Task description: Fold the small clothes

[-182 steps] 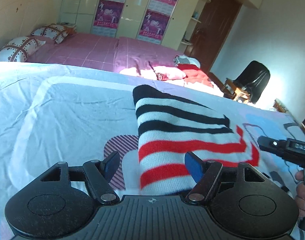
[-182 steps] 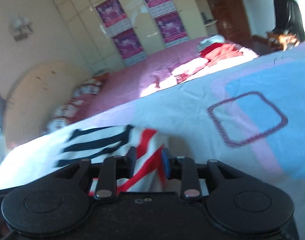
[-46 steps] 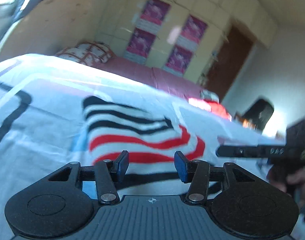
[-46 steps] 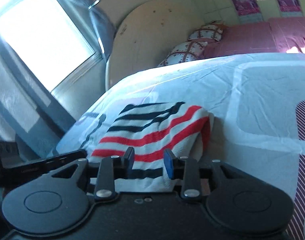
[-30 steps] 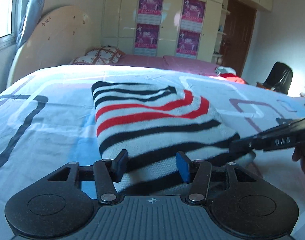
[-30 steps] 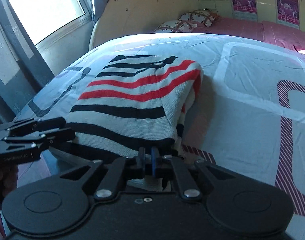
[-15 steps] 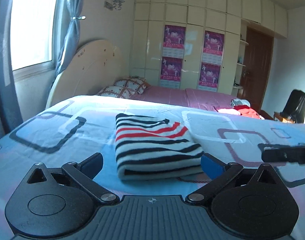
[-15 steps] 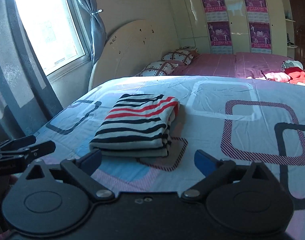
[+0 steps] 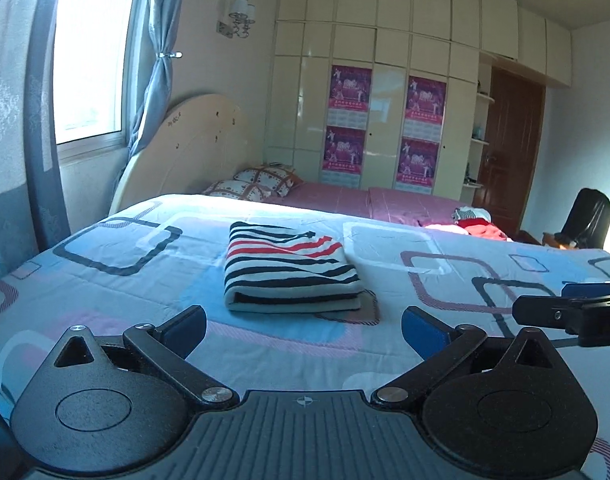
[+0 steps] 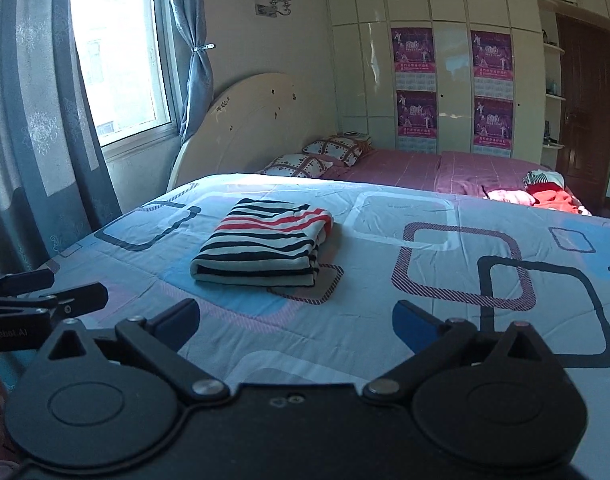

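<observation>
Partial white lettering "nRobot.AI" on the left gripper (image 10: 45, 294) body.

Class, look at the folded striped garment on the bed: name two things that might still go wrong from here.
1. The striped garment is a loose stack on a soft quilt; its layered edge on the right side may slump open.
2. Both tongs, left and right, are open and empty above the quilt, so a careless sweep might snag it.

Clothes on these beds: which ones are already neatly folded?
The striped garment with black, white and red bands, lying as a flat rectangular stack on the blue patterned quilt. The red and white clothes on the pink bed behind are a loose heap.
</observation>
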Demonstrator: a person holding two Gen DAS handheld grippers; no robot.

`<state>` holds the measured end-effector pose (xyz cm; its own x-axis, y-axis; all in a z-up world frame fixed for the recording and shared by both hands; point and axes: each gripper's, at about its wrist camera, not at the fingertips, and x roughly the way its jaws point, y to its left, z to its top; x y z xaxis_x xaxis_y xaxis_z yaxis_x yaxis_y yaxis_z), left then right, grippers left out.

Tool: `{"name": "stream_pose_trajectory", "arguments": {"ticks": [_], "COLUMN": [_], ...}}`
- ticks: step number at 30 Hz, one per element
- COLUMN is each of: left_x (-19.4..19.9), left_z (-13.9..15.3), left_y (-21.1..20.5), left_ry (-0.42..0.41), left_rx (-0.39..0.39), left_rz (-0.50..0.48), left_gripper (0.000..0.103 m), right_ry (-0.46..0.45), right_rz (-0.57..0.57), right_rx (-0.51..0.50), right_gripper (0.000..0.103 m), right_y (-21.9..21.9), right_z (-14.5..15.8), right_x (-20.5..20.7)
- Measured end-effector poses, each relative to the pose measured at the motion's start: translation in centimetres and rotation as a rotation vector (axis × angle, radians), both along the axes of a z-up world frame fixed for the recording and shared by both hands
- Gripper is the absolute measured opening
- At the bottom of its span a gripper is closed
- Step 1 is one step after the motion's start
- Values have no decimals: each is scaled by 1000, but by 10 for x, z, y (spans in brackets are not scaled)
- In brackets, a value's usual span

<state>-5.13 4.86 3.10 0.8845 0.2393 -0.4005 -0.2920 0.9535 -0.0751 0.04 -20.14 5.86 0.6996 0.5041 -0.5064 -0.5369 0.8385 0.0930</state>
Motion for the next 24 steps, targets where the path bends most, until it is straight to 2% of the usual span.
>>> {"name": "stream_pose_trajectory", "arguments": {"ticks": [10, 24], "left_x": [-25, -26], "left_z": [8, 15], "left_y": [-7, -17], "left_ry": [-34, -47], "left_rx": [9, 24], "left_rz": [6, 1], "left_gripper": [103, 103], "right_ry": [-47, -62], "right_rz": [6, 15], "right_rx": [7, 15], "right_gripper": [102, 102], "right_y": [-4, -6], "right_z": [11, 13], "right_x": [-17, -23]}}
